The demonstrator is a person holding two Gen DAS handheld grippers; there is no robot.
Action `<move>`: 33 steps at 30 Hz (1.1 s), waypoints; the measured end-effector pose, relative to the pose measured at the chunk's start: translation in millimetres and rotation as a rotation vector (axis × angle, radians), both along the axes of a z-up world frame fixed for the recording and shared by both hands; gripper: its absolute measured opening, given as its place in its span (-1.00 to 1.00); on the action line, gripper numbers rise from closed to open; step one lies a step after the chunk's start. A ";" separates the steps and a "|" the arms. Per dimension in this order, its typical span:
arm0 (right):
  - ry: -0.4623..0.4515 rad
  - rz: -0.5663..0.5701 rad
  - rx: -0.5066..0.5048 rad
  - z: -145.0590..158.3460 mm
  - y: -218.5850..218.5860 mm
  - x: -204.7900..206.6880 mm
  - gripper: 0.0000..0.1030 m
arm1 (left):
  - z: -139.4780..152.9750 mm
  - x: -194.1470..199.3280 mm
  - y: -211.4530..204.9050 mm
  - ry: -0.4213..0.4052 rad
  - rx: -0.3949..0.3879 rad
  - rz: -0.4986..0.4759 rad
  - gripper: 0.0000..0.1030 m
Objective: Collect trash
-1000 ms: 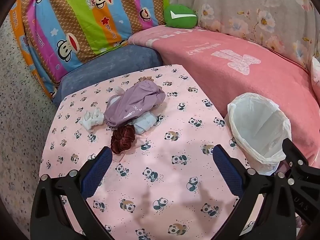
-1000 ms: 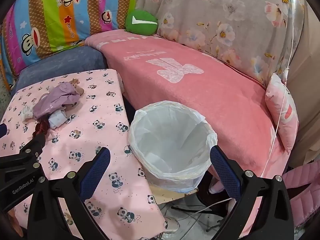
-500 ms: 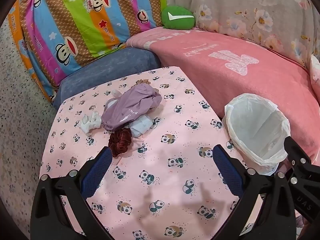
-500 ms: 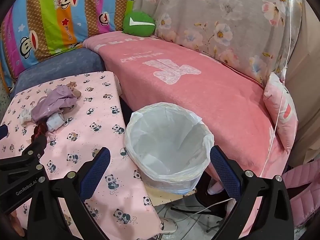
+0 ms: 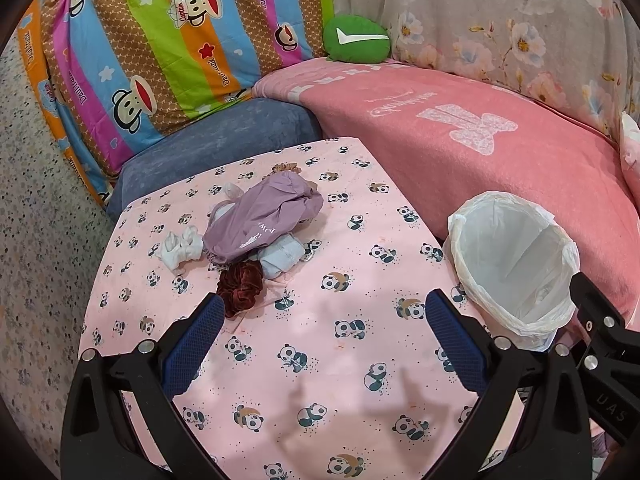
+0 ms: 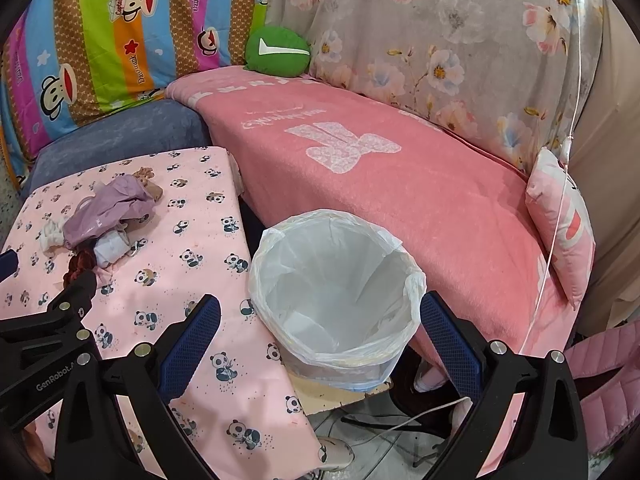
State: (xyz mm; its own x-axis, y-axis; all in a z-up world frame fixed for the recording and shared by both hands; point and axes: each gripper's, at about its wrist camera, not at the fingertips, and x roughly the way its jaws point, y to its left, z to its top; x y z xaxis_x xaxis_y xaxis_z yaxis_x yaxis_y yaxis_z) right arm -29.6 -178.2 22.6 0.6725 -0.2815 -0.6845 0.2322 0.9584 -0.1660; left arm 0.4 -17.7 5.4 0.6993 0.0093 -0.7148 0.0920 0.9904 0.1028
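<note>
Both grippers are held wide apart and empty: the left gripper [image 5: 320,332] over the near part of the panda-print table [image 5: 320,400], the right gripper [image 6: 320,332] above the lined bin [image 6: 336,280], which stands at the table's right edge, against the pink sofa cover [image 6: 400,200].

The trash lies in 1 cluster at the far left of the table: a purple bag [image 5: 262,220], crumpled white tissue [image 5: 182,246], a pale blue roll [image 5: 280,260] and a dark red scrunchie [image 5: 240,286], all touching or overlapping.

Because the pieces are tangled, a pinch on 1 could drag its neighbours or scatter them off the table's left side. The soft bag might slip from the pads if caught only by a fold. The thin liner could be snagged and pulled inward by a low release.

The pile is shown close and clear in the left wrist view; the bin's bare inside, a brown scrunchie [image 6: 146,176] behind the bag, and floor cables are shown only in the right wrist view.
</note>
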 end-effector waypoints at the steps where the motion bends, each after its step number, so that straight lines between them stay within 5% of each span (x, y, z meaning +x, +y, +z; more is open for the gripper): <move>1: -0.001 0.000 -0.002 1.0 0.8 -0.7 0.90 | 0.0 0.0 0.1 0.001 0.000 -0.001 0.86; 33: -0.006 0.003 -0.007 4.4 4.0 0.1 0.90 | 3.0 -1.3 6.6 -0.008 -0.013 0.009 0.86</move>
